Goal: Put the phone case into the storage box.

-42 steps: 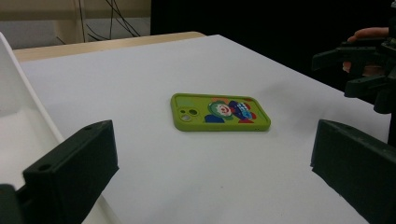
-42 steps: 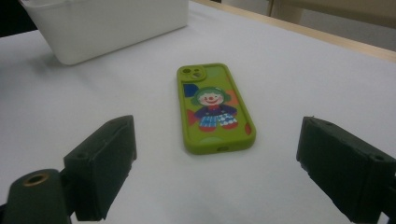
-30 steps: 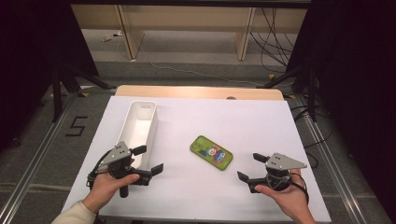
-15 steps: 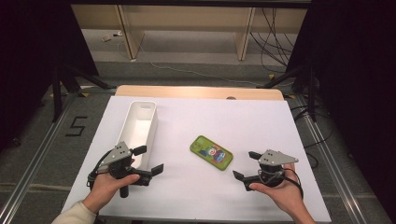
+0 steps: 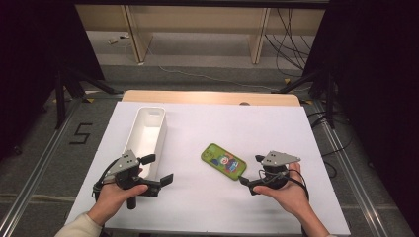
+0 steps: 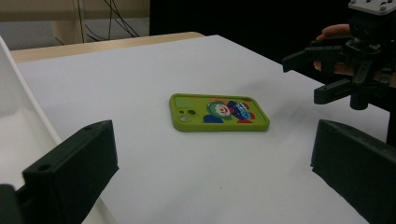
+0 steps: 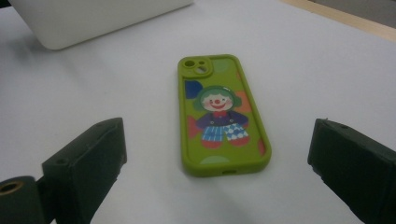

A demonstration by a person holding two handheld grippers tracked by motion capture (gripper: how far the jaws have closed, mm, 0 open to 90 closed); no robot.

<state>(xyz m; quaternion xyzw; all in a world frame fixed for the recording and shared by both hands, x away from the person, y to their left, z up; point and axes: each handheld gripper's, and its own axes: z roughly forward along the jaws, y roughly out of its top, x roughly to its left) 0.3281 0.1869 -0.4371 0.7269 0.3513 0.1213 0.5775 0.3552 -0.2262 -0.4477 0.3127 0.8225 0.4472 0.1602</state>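
Two claws: both in hand over the white table (image 5: pixel 207 207), one on each side of the phone case (image 5: pixel 223 161).
Phone case: green, with a clown picture and a camera cutout; it lies flat on the table, picture side up, untouched.
Landmark: the phone case; all places below are given from it.
Right claw (image 5: pixel 249 171): just beside the case's near end, its tips pointing at that end. In the right gripper view the case (image 7: pixel 220 116) lies straight ahead of the two black jaws, centred on the gap, its bottom edge nearest and its camera cutout farthest.
Right claw state: spread wide; the jaws have just been opening further; nothing is between them, and the case lies just beyond the tips.
Left claw (image 5: pixel 157 169): well to the left of the case, held low over the table.
Left claw state: spread, gripping nothing. In the left gripper view the case (image 6: pixel 218 112) lies well ahead of the gap, apart from both jaws.
White bin (image 5: pixel 146 136): long and open-topped, to the left of the case, standing just beside the left claw.
Contact: none seen between either claw and the case.
Other claw in the left gripper view: the right claw (image 6: pixel 322 74) hangs past the case's far end, apart from it.
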